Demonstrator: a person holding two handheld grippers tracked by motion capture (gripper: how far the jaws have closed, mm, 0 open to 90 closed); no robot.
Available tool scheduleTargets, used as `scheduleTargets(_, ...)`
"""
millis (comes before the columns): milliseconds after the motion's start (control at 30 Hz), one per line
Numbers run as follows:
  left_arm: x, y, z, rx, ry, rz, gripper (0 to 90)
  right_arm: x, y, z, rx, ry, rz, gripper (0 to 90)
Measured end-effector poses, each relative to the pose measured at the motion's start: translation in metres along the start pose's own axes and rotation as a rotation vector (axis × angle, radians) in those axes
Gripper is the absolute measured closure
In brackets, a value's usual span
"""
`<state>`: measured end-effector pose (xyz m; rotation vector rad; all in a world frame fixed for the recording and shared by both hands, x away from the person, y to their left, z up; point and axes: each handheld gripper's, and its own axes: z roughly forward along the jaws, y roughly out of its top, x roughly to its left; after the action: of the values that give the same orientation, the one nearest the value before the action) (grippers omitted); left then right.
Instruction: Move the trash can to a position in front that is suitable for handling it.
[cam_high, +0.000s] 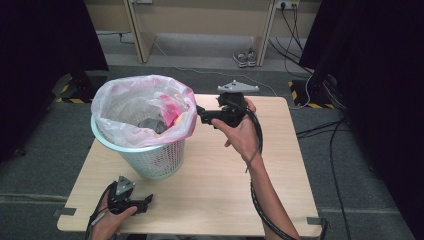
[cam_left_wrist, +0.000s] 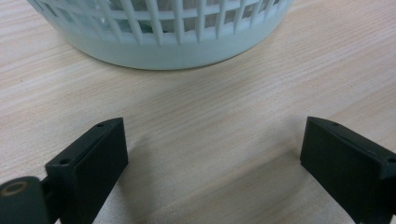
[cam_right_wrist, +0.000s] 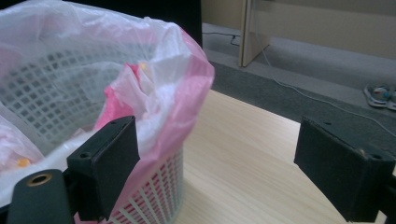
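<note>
**Observer:** Which way does the basket stand?

**Operator:** I read the mesh waste basket (cam_high: 150, 162) as upright, long axis vertical, mouth up, on the wooden table (cam_high: 225, 200) toward its 10 o'clock corner. A pink-and-clear plastic liner (cam_high: 145, 102) is folded out over the rim.

**Observer:** What does each camera give you?

**Operator:** From the high view I see into the liner: something grey and something pink lie at the bottom, too blurred for me to name. The left gripper view gives me the basket's solid base band (cam_left_wrist: 177, 56) standing flat on the wood. The right gripper view gives me the liner's edge (cam_right_wrist: 187, 93) draped over the rim, with shoes (cam_right_wrist: 380, 95) on the floor at 2 o'clock.

**Observer:** And my 2 tongs?

**Operator:** The left gripper (cam_high: 145, 201) rests low on the table at 6 o'clock of the basket, near it but not touching, pointing toward 3 o'clock. Its jaws stand wide apart with bare wood between them. The right gripper (cam_high: 200, 115) is held above the table at 3 o'clock of the basket, tips just beside the liner's rim. Its jaws are spread wide too, gripping nothing; the left one overlaps the liner in its own view, and I cannot tell if it touches.
</note>
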<state>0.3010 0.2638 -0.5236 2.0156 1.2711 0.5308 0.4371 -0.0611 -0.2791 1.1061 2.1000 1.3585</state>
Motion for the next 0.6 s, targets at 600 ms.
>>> scheduleTargets(600, 0.000, 0.000, 0.000, 0.000, -0.001, 0.001, 6.6, 0.020, 0.020, 0.037, 0.077, 0.023, 0.029, 30.1)
